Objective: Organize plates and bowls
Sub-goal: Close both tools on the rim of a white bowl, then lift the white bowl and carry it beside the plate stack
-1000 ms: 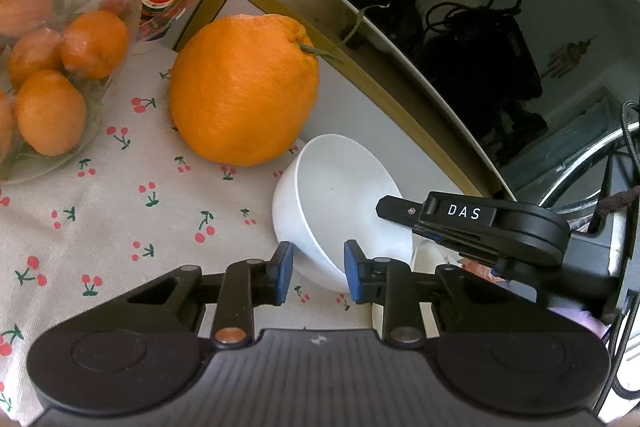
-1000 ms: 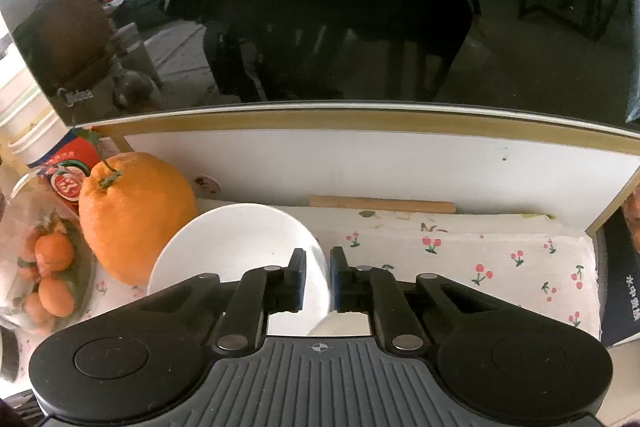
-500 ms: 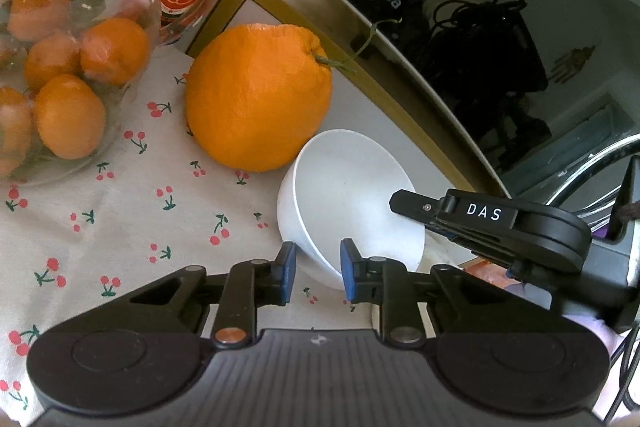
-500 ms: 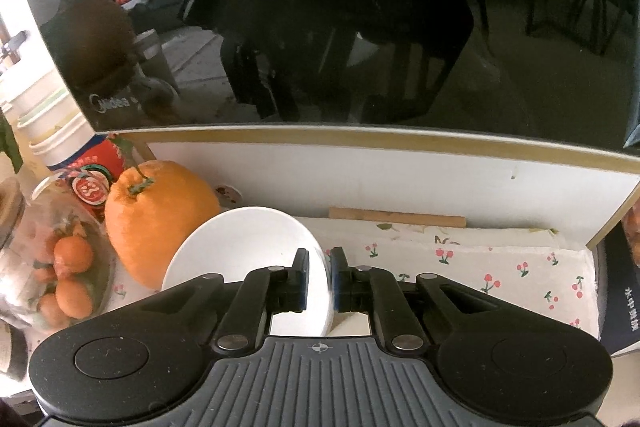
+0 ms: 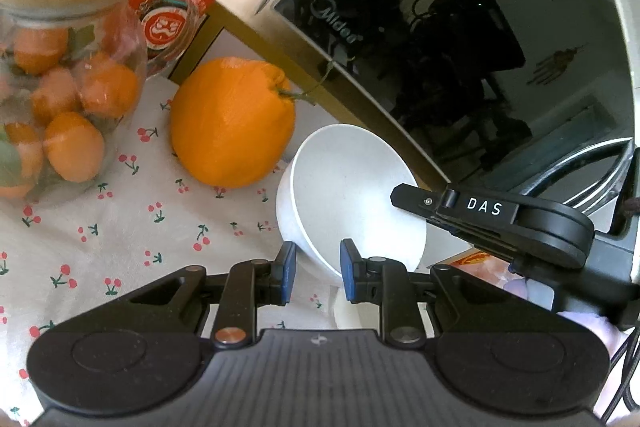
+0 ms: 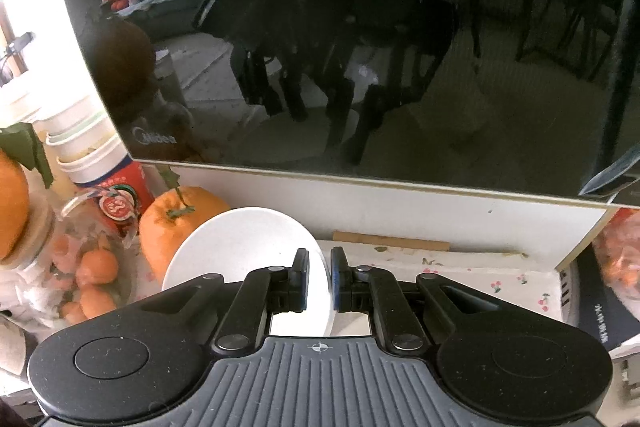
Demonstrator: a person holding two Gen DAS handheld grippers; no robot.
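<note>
Surface: a cloth point(image 5: 92, 247) printed with cherries, backed by a dark glass oven door point(image 6: 360, 59) marked Midea.

White bowl point(image 5: 352, 195): tilted, lifted off the cloth. The right gripper point(image 6: 319, 285) is clamped on its rim, one finger inside and one outside, jaws nearly together. In the left wrist view that gripper reaches in from the right, its tip lying over the bowl's inside.

Left gripper point(image 5: 316, 273): jaws narrow, blue pads point(image 5: 289, 271) either side of the bowl's lower wall. Whether the pads press on it cannot be told.

Beyond the bowl, ahead and left of both grippers, a large orange point(image 5: 232, 123) sits just beside it. Further left stands a glass jar point(image 5: 60, 107) of small oranges under a wooden lid, another orange on top. Behind the jar, a red-labelled container point(image 5: 168, 23) and stacked tubs point(image 6: 80, 143)
</note>
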